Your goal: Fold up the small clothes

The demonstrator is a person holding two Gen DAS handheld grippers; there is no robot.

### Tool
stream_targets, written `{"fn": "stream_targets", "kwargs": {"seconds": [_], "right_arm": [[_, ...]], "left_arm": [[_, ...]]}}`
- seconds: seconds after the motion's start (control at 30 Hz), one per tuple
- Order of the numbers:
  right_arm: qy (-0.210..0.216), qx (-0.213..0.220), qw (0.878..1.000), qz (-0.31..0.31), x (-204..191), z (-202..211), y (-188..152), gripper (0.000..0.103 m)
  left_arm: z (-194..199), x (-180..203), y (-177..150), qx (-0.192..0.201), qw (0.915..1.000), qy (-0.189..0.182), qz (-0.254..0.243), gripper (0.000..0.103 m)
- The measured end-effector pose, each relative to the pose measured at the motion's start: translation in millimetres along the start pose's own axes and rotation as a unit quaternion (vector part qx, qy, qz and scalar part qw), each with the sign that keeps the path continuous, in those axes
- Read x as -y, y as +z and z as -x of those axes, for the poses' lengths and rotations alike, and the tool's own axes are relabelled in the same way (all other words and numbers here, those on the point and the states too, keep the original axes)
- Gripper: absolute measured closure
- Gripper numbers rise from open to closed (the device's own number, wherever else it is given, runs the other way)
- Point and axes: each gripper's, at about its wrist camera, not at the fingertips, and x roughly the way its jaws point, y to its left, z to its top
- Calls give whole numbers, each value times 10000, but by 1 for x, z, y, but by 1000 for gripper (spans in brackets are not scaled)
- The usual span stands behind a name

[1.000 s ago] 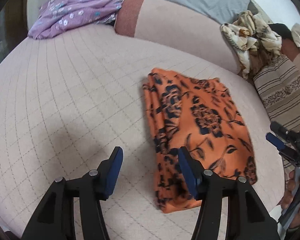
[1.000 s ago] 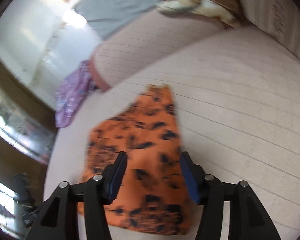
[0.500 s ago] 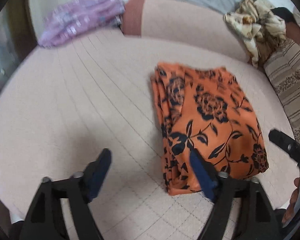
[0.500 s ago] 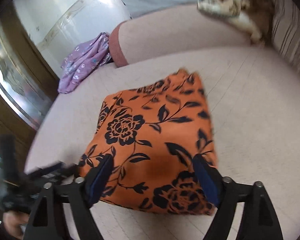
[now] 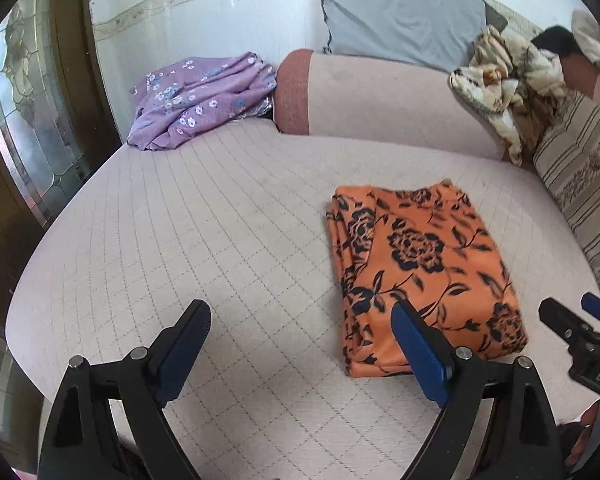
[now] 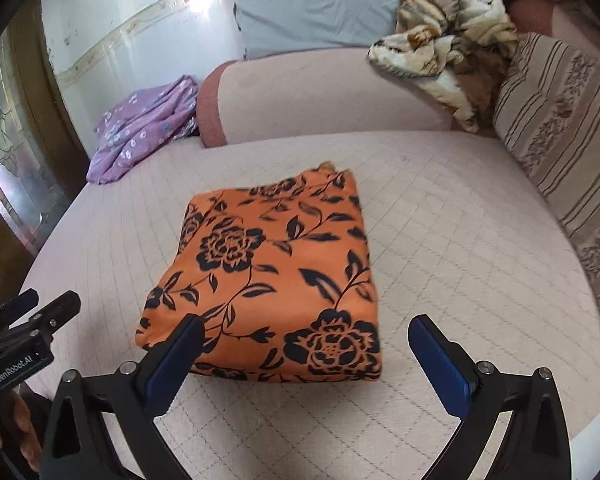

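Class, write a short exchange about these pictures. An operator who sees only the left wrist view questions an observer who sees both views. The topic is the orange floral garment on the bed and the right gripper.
Operator: In my view, part of the near edge of the orange floral garment is covered. Is that edge tidy?
Observer: Yes. The right wrist view shows the whole near edge, running straight and lying flat on the bed.
Operator: I see only a sliver of the right gripper. Is it holding the cloth?
Observer: No. Its jaws are opening wide. The near edge lies between them, and neither pad touches it.
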Motion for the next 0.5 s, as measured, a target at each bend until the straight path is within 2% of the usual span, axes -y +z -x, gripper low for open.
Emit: {"fn": "stream_targets", "kwargs": {"seconds": [0.1,0.3,0.5], "right_arm": [[-172,7,9998,45,1,6,0,0],[-198,-63,9998,61,1,14,-8,0],[-173,-127,9996,167,0,19,-11,0]], "left_arm": [[10,2,2,26,9999,-143,22,3],[22,9,5,92,9995,-307,0,2],[23,15,8,66,9999,37,-121,2]]}}
